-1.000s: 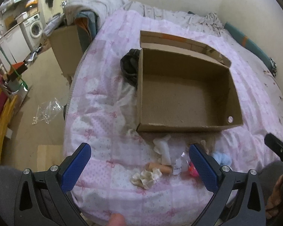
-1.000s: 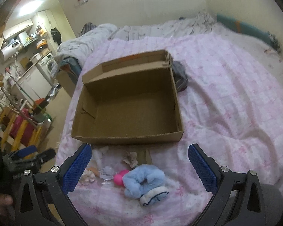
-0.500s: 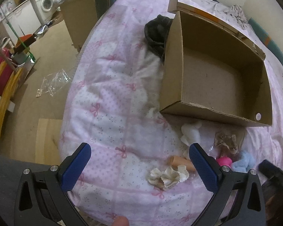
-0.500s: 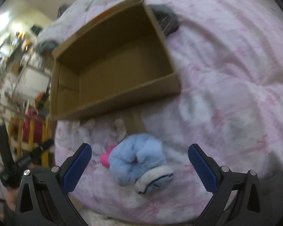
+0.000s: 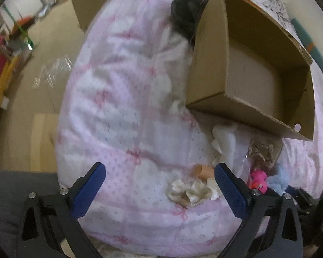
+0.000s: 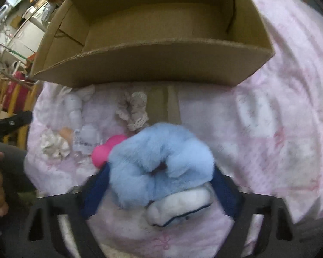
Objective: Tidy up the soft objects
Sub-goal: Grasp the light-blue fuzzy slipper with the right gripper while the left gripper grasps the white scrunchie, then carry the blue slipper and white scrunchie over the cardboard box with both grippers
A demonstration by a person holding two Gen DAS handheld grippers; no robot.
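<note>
An open cardboard box (image 5: 247, 75) (image 6: 150, 49) lies on the pink quilt. In front of it sit a fluffy blue scrunchie (image 6: 159, 165), a white plush piece with dark trim (image 6: 178, 206), a pink rubber duck (image 5: 258, 179) (image 6: 105, 150), a beige lace scrunchie (image 5: 260, 152) (image 6: 133, 109), a white soft toy (image 5: 224, 137) and a cream scrunchie (image 5: 191, 192) (image 6: 53, 146). My right gripper (image 6: 160, 191) straddles the blue scrunchie, jaws closing, pads at its sides without squeezing it. My left gripper (image 5: 159, 182) hangs wide above the quilt, jaws closing slightly, with the cream scrunchie near its right finger.
A black garment (image 5: 183, 15) lies against the box's far left corner. The bed's edge drops to a beige floor (image 5: 32, 107) with a clear plastic bag (image 5: 51, 73). A small labelled bottle (image 6: 86, 137) and a peach tube (image 5: 202, 171) lie among the soft things.
Both grippers have sunk toward the quilt and tipped downward. The right one has come down around the blue scrunchie and its jaws have narrowed. The left one now sits closer to the cream scrunchie.
</note>
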